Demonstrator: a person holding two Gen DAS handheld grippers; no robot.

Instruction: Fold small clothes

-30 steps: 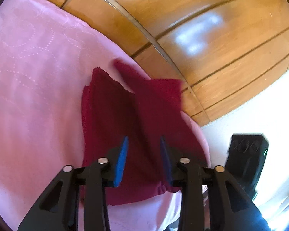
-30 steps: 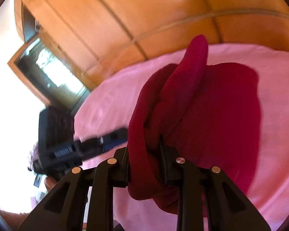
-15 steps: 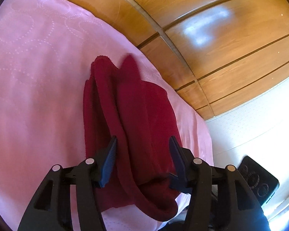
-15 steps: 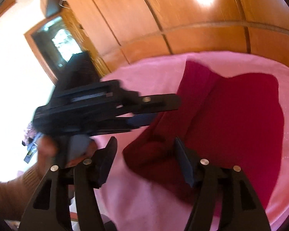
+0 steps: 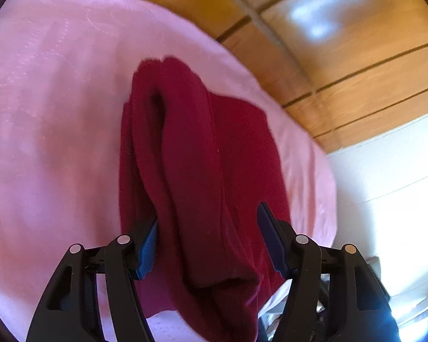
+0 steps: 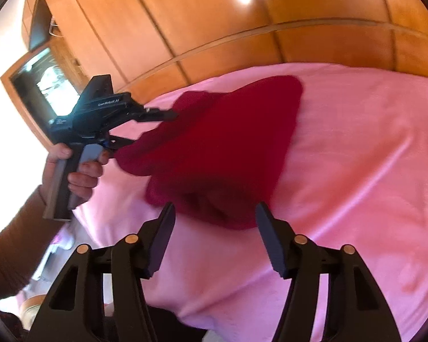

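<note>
- The person's hand [image 6: 71, 171] at the left grips the handle of the left gripper [image 5: 207, 238], whose jaws are opening astride a raised fold of the dark red cloth [image 5: 202, 154], pads not pressing it.
- The cloth lies bunched on the pink bedspread [image 6: 356, 156], near its edge; it looks soft, light and limp, likely to sag, so it is best pinched at a corner or hem.
- The right gripper [image 6: 214, 235] hovers just short of the cloth, jaws closing, nothing between them.

Red garment [image 5: 202, 171]'s near end cropped
</note>
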